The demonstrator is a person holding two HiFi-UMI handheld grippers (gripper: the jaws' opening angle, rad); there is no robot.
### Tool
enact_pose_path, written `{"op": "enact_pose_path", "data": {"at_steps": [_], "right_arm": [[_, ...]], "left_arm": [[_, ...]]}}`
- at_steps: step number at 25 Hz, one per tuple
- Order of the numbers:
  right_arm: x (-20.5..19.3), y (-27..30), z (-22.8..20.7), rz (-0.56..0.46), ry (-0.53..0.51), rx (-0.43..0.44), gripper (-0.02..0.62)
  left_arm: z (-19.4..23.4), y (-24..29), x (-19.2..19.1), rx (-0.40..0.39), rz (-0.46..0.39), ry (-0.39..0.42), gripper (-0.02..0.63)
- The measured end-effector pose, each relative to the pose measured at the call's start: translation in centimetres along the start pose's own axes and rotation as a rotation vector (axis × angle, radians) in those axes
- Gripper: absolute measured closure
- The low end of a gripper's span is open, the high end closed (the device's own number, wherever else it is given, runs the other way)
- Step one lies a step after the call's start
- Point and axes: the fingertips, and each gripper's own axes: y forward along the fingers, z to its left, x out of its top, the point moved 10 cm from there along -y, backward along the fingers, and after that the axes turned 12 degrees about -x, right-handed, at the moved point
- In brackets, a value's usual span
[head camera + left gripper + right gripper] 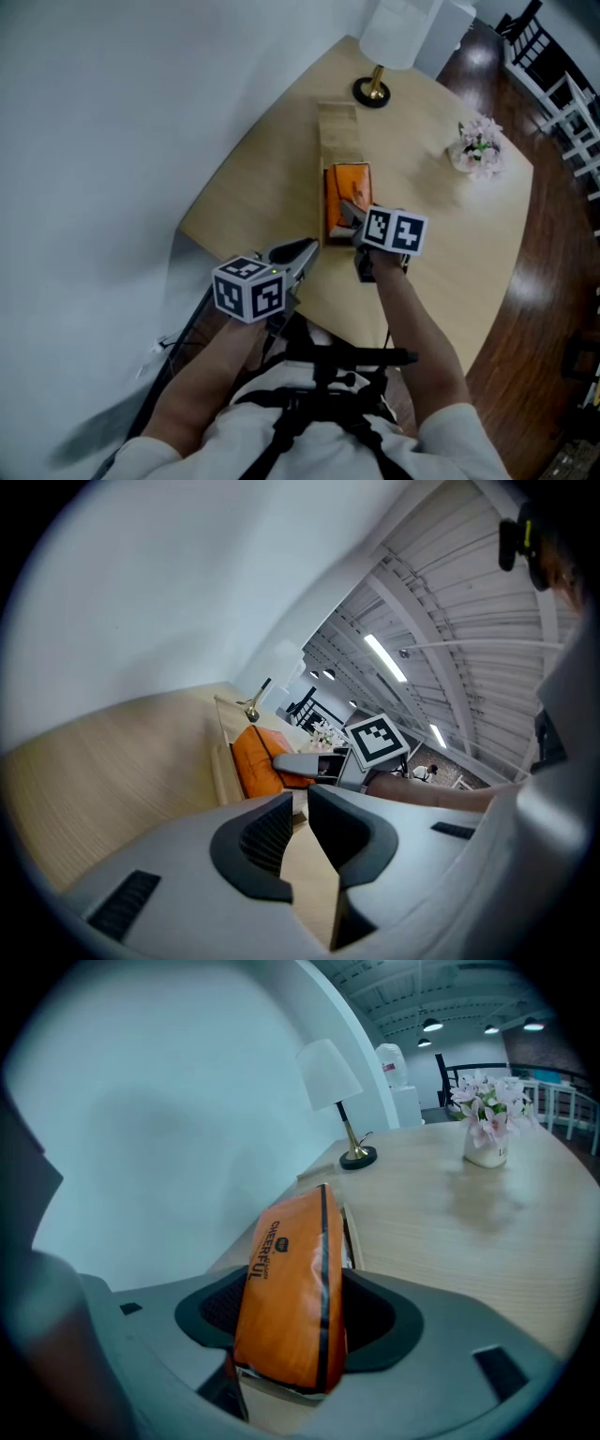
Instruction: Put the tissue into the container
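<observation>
An orange tissue pack (349, 185) stands on edge in a long, light wooden container (328, 217) in the middle of the table. My right gripper (350, 221) is shut on the pack's near end; in the right gripper view the pack (286, 1288) fills the space between both dark pads, and the container's rim (352, 1237) shows just behind it. My left gripper (297, 253) hovers at the table's near edge, left of the container, with its jaws together and nothing between them. In the left gripper view its tips (300, 799) point toward the orange pack (258, 759).
A flat wooden piece (337, 127) lies beyond the container. Farther back stands a white lamp with a dark round base (372, 92). A small vase of pink flowers (476, 148) sits at the table's right. A white wall runs along the left; dark floor and chairs lie to the right.
</observation>
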Motion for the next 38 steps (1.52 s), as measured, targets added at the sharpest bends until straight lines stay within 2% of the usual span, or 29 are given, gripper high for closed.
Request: {"op": "enact_pose_path", "data": {"at_steps": [9, 22, 28, 38], "right_arm": [[-1.2, 2.3, 0.2, 0.066, 0.003, -0.035, 0.307], [-0.5, 3.0, 0.8, 0.103, -0.038, -0.068, 0.276], [-0.4, 3.3, 0.9, 0.155, -0.036, -0.081, 0.268], [0.3, 3.9, 1.4, 0.227, -0.060, -0.061, 0.241]], "left_arm": [[0.6, 0.1, -0.1, 0.003, 0.004, -0.019, 0.572], [1.1, 0.5, -0.1, 0.004, 0.007, -0.038, 0.572], [1.3, 0.8, -0.2, 0.001, 0.010, -0.043, 0.572], [1.2, 0.9, -0.2, -0.001, 0.014, -0.047, 0.572]]}}
